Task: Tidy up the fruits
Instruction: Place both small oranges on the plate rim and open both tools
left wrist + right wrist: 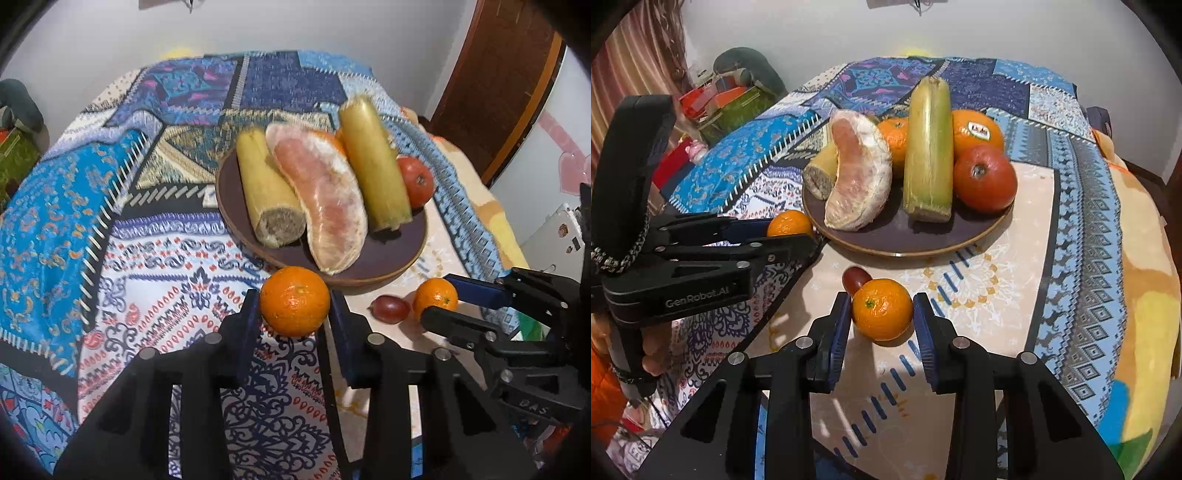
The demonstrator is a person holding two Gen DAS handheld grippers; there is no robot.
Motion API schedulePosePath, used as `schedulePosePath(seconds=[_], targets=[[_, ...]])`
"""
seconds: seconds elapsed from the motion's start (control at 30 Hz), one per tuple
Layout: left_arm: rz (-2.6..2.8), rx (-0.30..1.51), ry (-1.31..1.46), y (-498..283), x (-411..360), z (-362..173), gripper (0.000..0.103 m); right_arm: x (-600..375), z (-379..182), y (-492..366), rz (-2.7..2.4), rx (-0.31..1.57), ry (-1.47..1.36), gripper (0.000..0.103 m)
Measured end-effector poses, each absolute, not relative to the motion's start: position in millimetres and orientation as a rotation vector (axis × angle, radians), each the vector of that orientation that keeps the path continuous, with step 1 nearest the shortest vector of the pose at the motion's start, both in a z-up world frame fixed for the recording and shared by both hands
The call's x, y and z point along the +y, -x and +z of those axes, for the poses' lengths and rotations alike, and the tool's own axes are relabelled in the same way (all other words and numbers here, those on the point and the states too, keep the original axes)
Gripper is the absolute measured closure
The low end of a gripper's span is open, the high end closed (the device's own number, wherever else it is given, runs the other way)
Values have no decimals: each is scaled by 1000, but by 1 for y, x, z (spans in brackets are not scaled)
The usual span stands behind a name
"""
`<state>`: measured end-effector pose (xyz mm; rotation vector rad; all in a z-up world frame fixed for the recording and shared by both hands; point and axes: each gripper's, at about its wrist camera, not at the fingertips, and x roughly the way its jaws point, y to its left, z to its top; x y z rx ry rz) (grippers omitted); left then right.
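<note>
A brown plate holds two sugarcane pieces, a peeled pomelo segment, a tomato and oranges. My left gripper is shut on a small orange, held just in front of the plate's near rim. My right gripper has its jaws on both sides of another small orange on the tablecloth; a small gap shows on its right side. A red grape lies beside it.
The table is covered by a patterned blue and white cloth. A yellow blanket hangs at the right edge. Clutter and boxes sit off the table's far left. A brown door stands at the right.
</note>
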<state>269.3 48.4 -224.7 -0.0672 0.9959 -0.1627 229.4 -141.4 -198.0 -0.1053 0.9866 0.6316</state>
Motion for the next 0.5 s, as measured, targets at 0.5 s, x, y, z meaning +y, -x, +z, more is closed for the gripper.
schedulePosePath(seconds=[0.5], targets=[[-133, 921, 75, -288, 47, -208, 66, -134, -179, -253, 615, 908, 120, 71]])
